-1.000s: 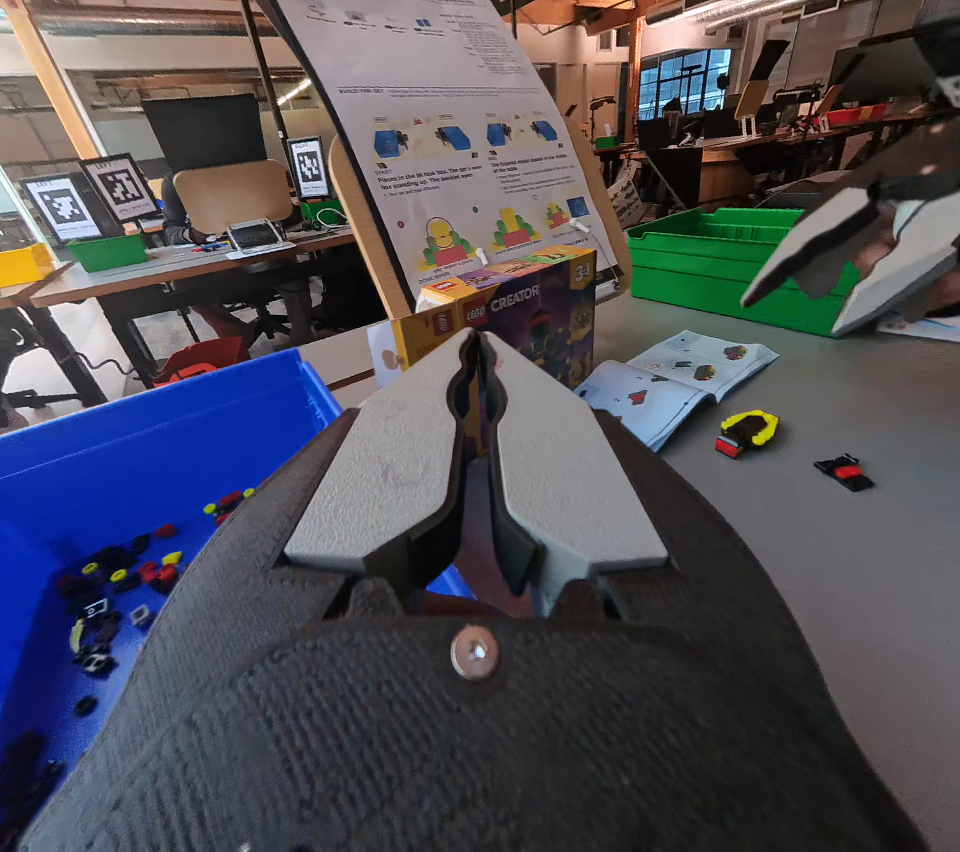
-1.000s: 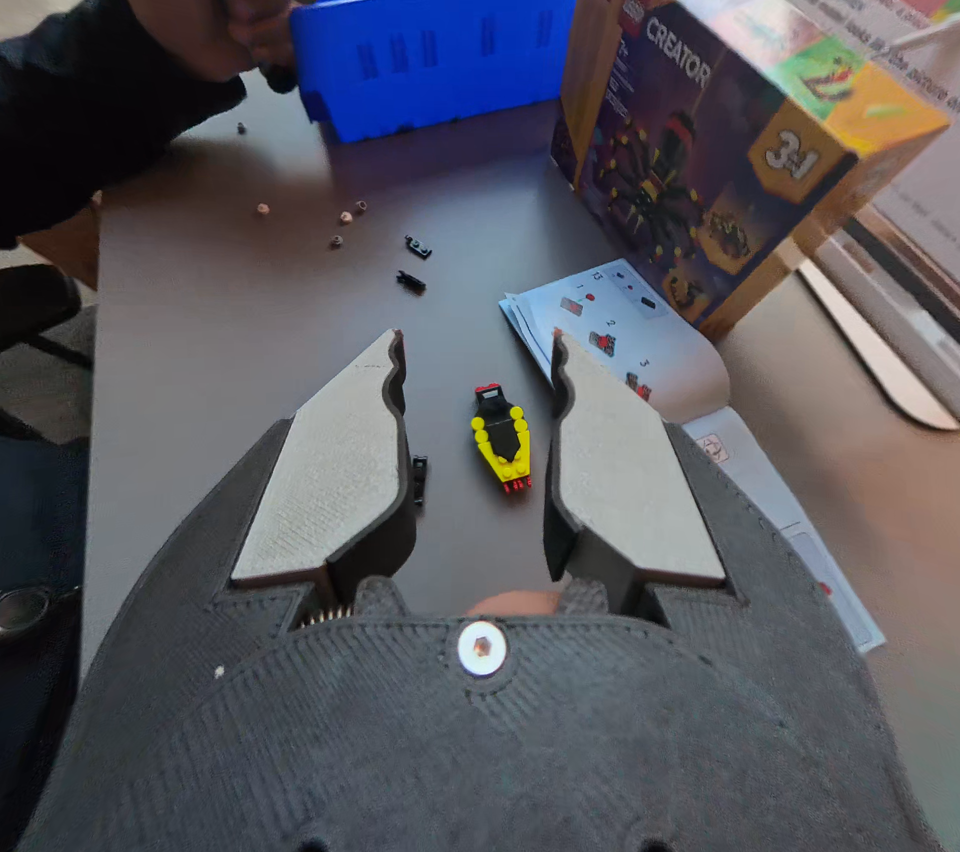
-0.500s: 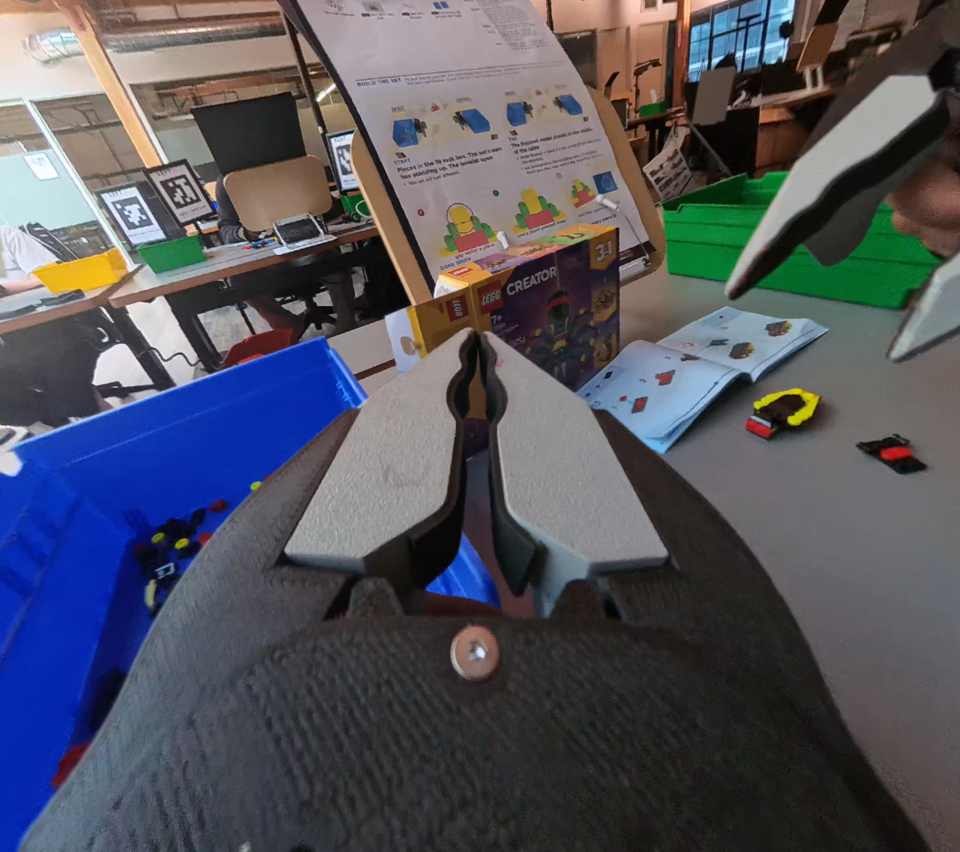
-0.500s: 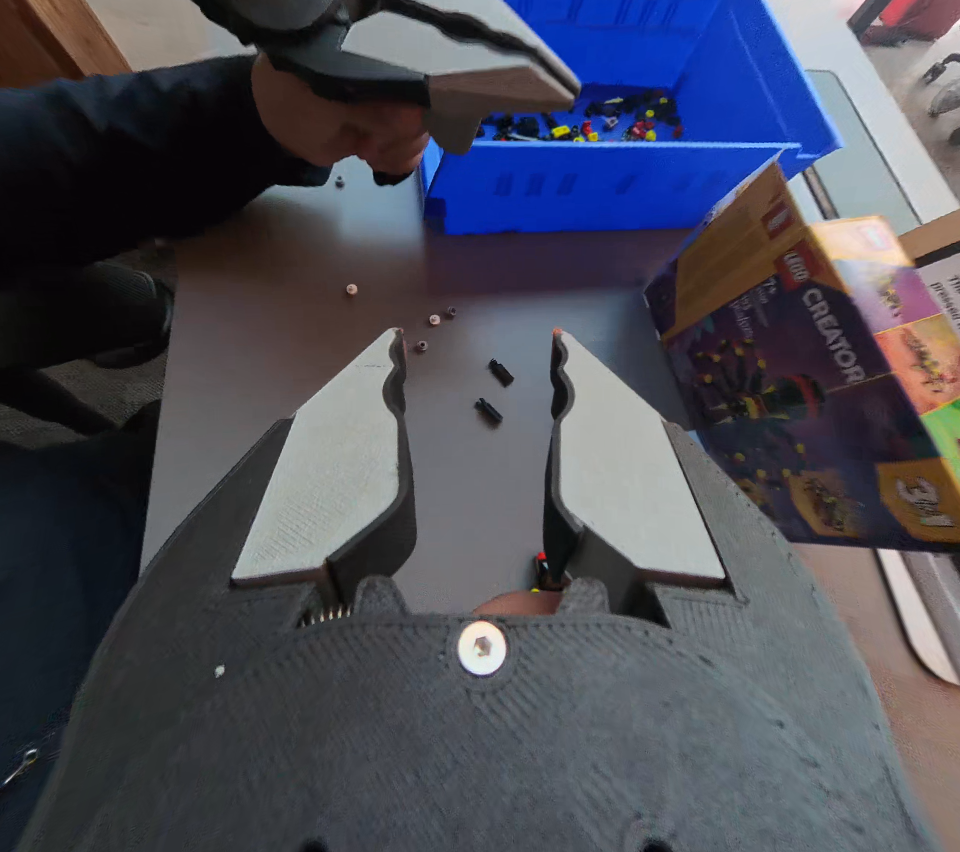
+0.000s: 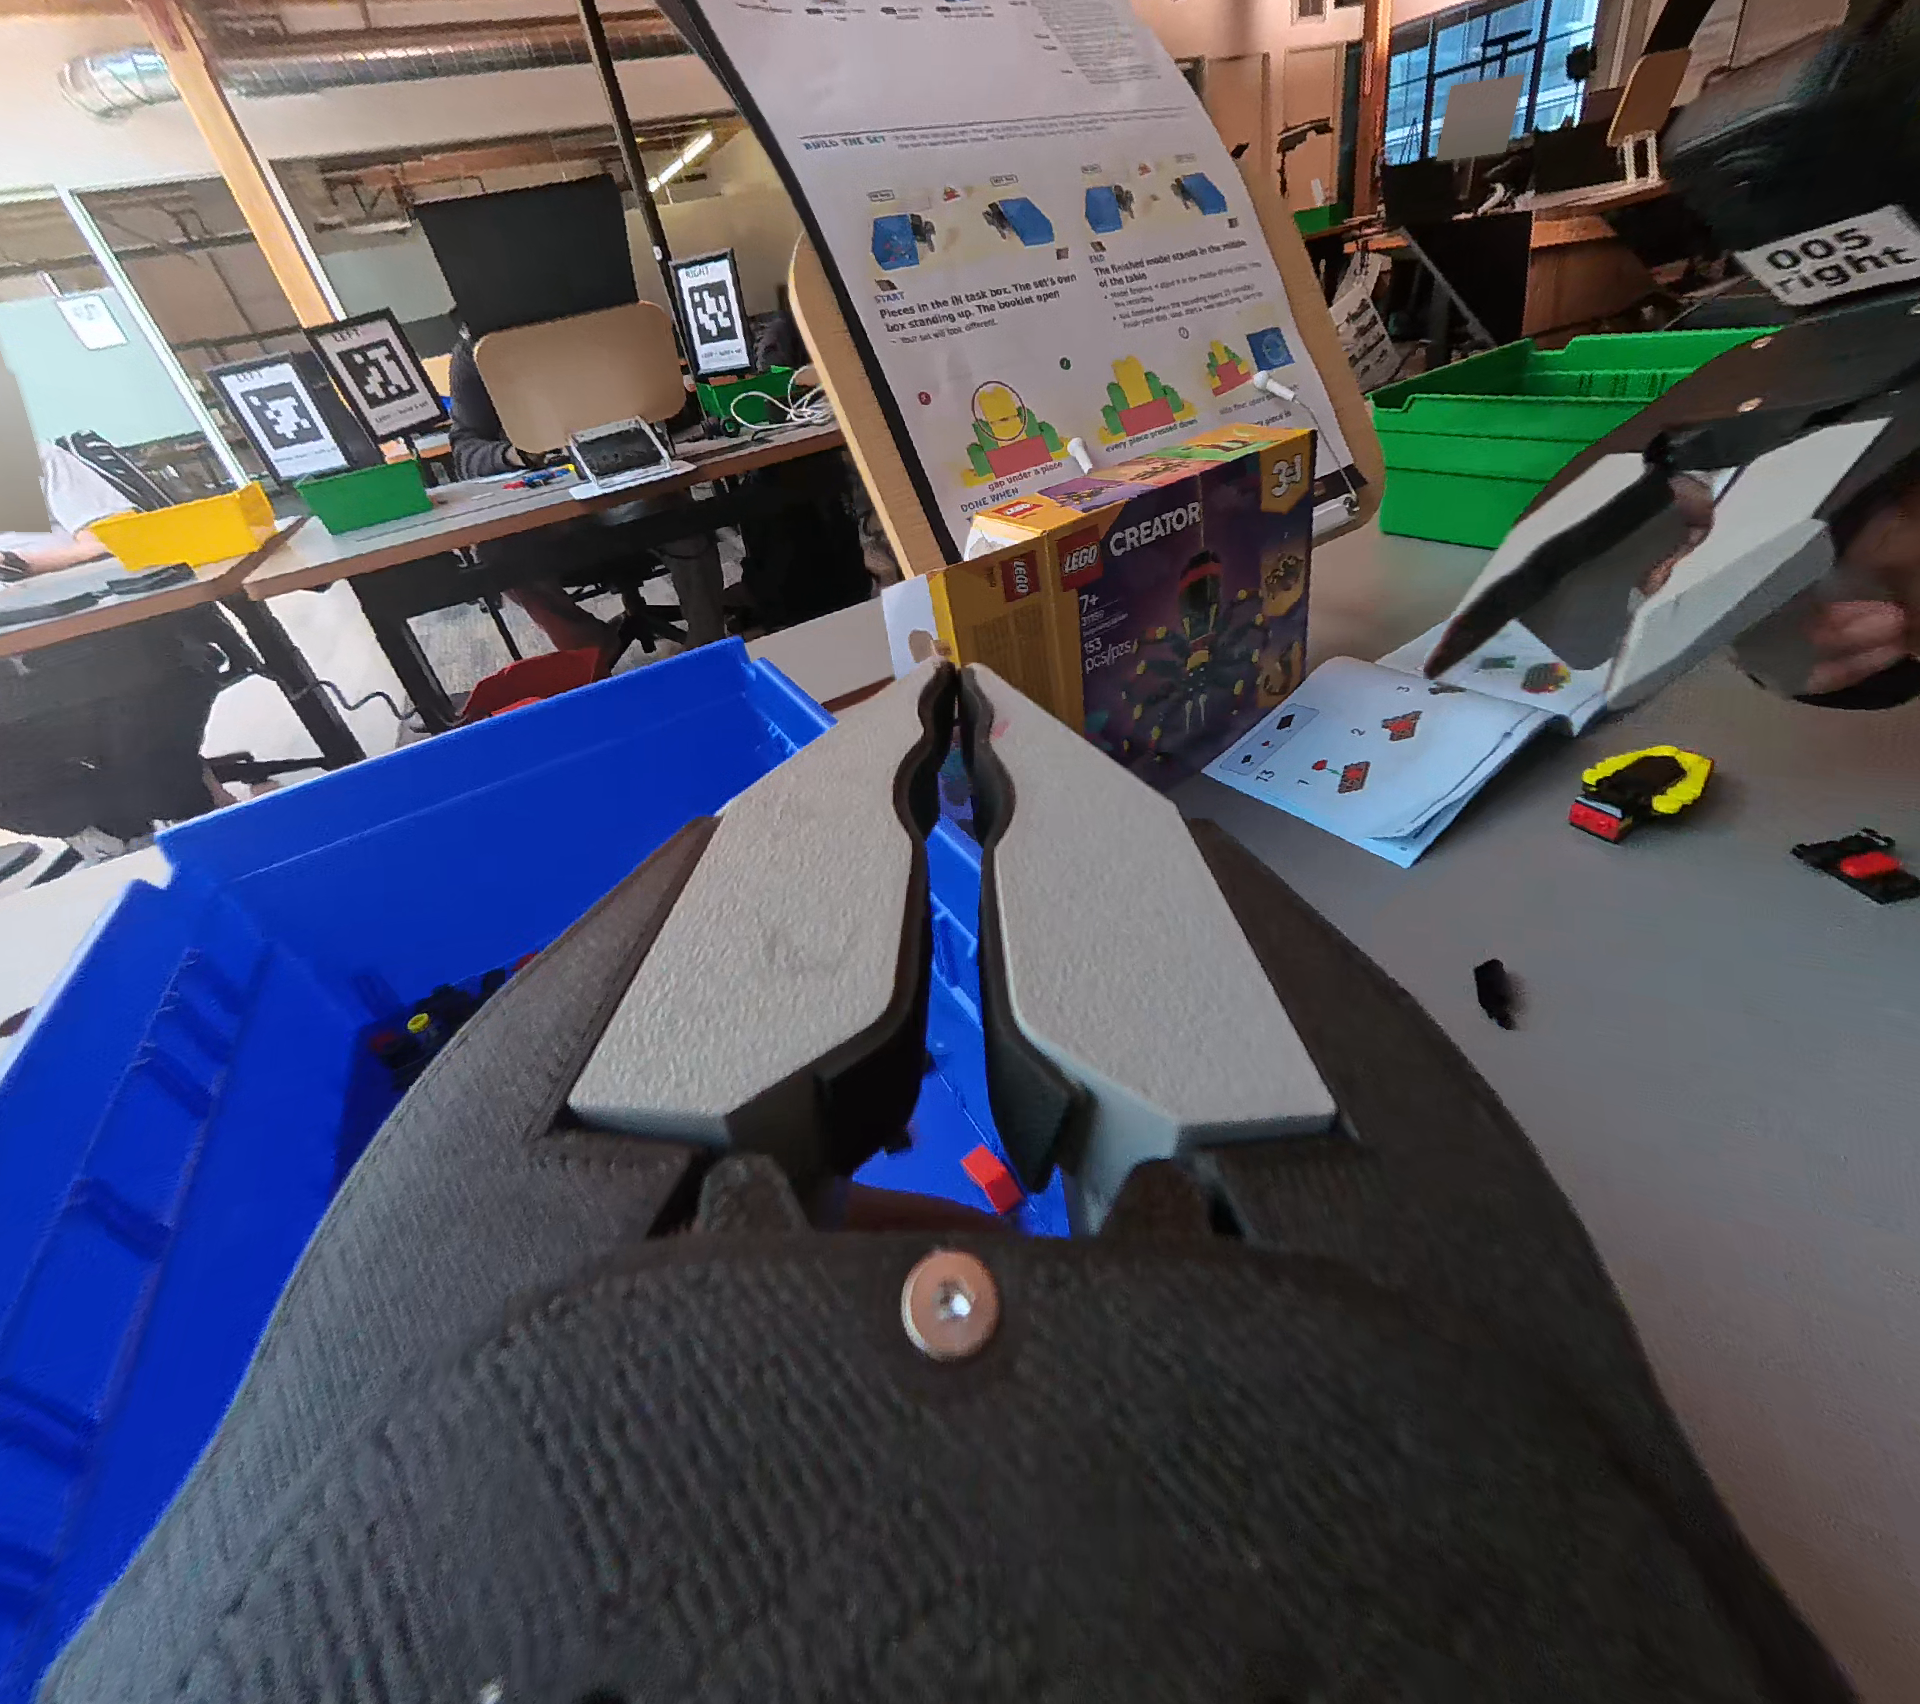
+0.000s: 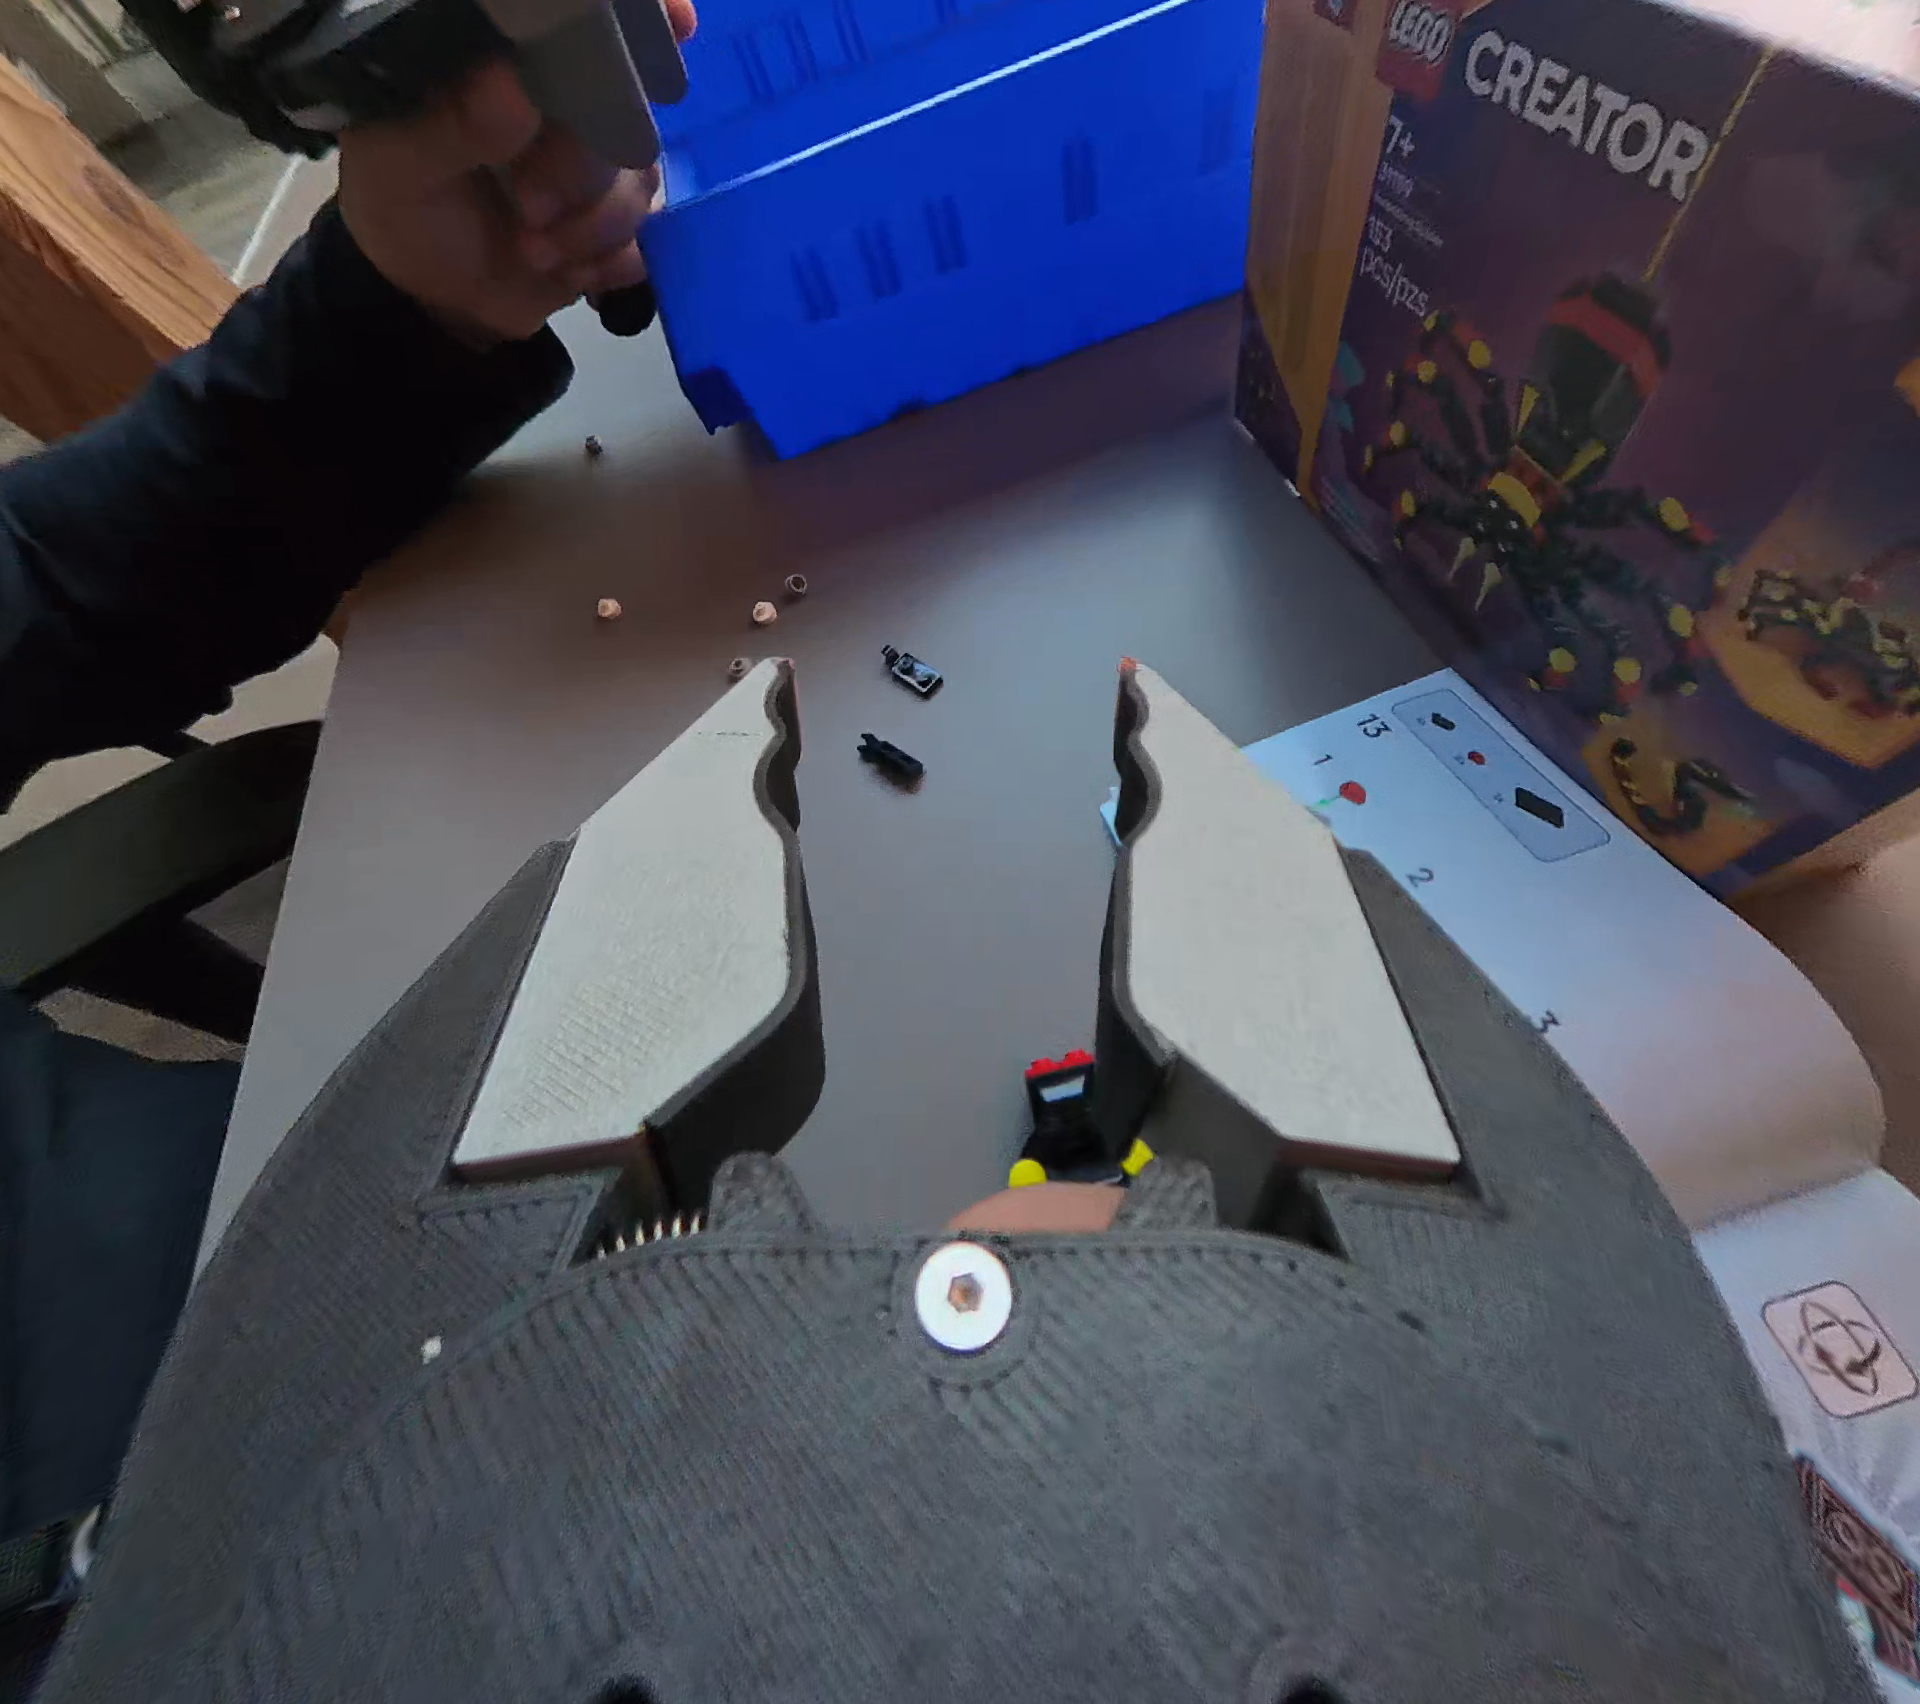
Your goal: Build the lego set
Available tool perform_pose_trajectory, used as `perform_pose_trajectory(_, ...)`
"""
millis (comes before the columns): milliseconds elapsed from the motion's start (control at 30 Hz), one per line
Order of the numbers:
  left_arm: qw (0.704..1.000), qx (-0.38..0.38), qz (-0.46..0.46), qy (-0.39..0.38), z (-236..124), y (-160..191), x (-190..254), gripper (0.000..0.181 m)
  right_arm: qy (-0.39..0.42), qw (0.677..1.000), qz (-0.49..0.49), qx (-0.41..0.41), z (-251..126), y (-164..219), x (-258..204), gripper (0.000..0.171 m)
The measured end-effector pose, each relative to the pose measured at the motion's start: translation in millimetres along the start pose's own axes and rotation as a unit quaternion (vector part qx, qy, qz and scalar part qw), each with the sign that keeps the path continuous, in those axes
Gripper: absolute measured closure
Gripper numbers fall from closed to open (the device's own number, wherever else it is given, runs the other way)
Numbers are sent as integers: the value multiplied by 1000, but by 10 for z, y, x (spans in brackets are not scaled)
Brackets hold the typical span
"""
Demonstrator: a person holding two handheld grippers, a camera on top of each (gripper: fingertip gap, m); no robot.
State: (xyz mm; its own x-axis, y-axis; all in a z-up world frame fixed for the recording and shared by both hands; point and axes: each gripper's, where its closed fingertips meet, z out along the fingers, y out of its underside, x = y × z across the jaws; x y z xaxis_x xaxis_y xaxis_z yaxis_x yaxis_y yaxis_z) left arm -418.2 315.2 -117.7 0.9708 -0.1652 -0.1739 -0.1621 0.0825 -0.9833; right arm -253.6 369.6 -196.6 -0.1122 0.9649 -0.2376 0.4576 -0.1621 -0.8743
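Currently holding left gripper (image 5: 958,686) jaws pressed together over blue bin (image 5: 312,948), right gripper (image 6: 954,665) jaws spread; only yellow-black subassembly (image 5: 1642,784) built, loose pieces (image 6: 900,719) remaining on desk (image 5: 1662,1083).

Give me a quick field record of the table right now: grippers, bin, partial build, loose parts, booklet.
left gripper: shut, empty, held above the blue bin
right gripper: open, empty, above the table
blue bin: loose bricks inside, beside the set box
yellow-black build: on the table, near the booklet
black pieces: two, ahead of the right gripper
tan studs: scattered left of them
booklet: open, in front of the box
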Motion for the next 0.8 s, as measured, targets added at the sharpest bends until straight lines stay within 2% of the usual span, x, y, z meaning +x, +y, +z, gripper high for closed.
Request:
perform_pose_trajectory(100,999,30,-20,-10,-71,7,-84,181,10,1000,-14,-11,87,-26,99,113)
perform_pose_trajectory(200,999,25,-37,-18,-140,10,-139,181,-1,999,-21,-25,212,-62,125,112)
perform_pose_trajectory(300,996,2,-46,-71,-169,89,-277,181,6,999,-33,-42,342,-89,210,111)
perform_pose_trajectory(400,996,4,-70,-51,-164,76,-182,181,27,996,-49,-64,477,-83,332,110)
perform_pose_trajectory(533,997,21,-54,-58,-142,61,-178,181,47,993,-68,-88,566,-32,429,109)
perform_pose_trajectory(667,997,-3,-58,-48,-57,171,-122,181,34,994,-52,-89,564,22,393,110)
perform_pose_trajectory(800,998,13,-21,-55,-108,74,-98,181,26,994,-56,-86,566,-1,286,110)
